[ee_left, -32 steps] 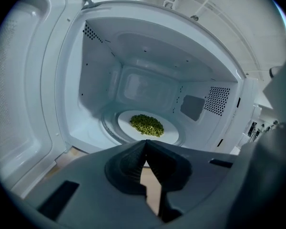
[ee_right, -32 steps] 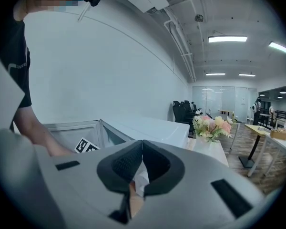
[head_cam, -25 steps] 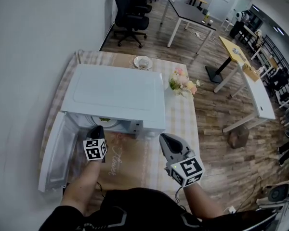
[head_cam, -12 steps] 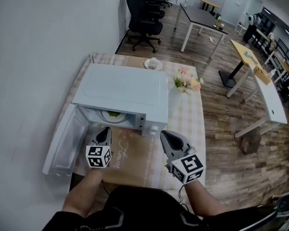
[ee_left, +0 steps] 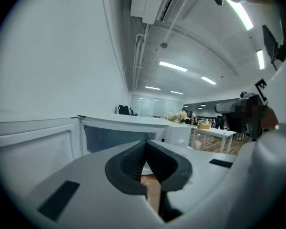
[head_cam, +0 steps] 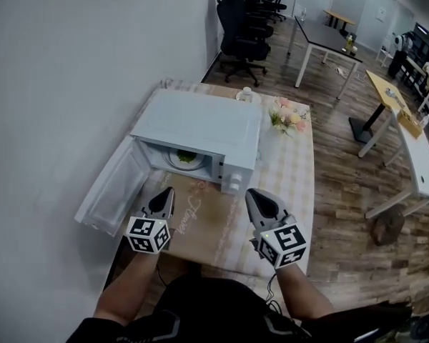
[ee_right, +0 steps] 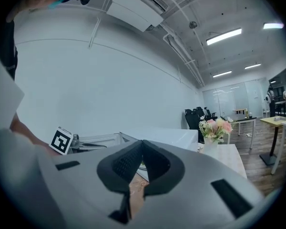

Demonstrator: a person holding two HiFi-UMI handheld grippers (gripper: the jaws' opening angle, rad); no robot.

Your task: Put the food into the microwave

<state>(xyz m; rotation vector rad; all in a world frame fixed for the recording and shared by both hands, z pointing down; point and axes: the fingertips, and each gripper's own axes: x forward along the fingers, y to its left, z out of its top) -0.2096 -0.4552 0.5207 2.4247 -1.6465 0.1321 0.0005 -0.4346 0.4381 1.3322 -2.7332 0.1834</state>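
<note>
A white microwave stands on the table with its door swung open to the left. Inside it sits a white plate with green food. My left gripper is shut and empty, held in front of the open cavity and apart from it. My right gripper is shut and empty too, in front of the microwave's right corner. In the left gripper view the closed jaws point at the cavity. In the right gripper view the closed jaws face the microwave.
A vase of flowers and a small white dish stand on the checked tablecloth behind and right of the microwave. A brown runner lies in front. A white wall is at the left; desks and office chairs stand beyond.
Both grippers have drawn back from the microwave and risen; the left one has left the cavity mouth. The head view has pulled back, and the plate stays inside.
</note>
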